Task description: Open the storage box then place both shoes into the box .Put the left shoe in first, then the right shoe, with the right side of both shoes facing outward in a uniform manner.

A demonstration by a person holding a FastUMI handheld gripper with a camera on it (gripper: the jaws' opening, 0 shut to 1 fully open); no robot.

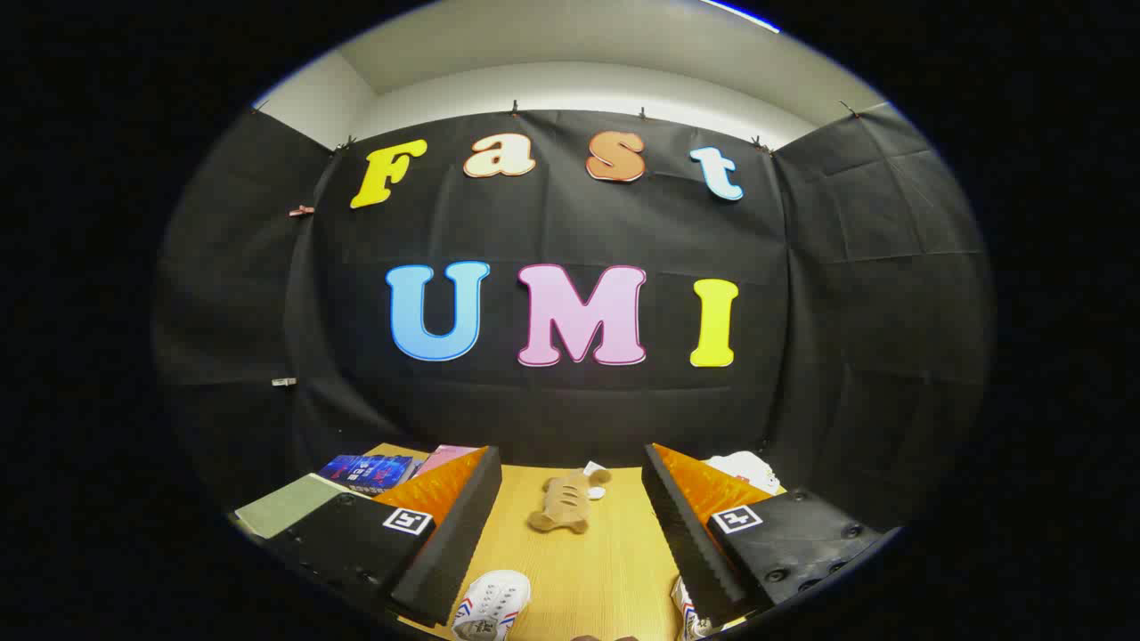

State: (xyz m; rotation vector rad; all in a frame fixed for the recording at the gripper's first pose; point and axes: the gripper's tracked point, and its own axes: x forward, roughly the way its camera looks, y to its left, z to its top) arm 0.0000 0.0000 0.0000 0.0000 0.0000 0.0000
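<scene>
- worktop (579,570): light wood, runs between the fingers out to the booth wall
- tongs (570,543): spread wide, nothing between the pads, holding nothing; black ridged fingers (454,534) with orange backing
- books (370,472): small stack beyond the left finger, pink one and a green sheet beside it
- left white shoe (492,605): red-blue stripes, flat on the worktop just inside the left finger
- right white shoe (688,614): partly hidden at the right finger's tip
- tan plush toy (563,507): ahead, between the fingers
- white item (744,467): beyond the right finger, unclear what it is
</scene>
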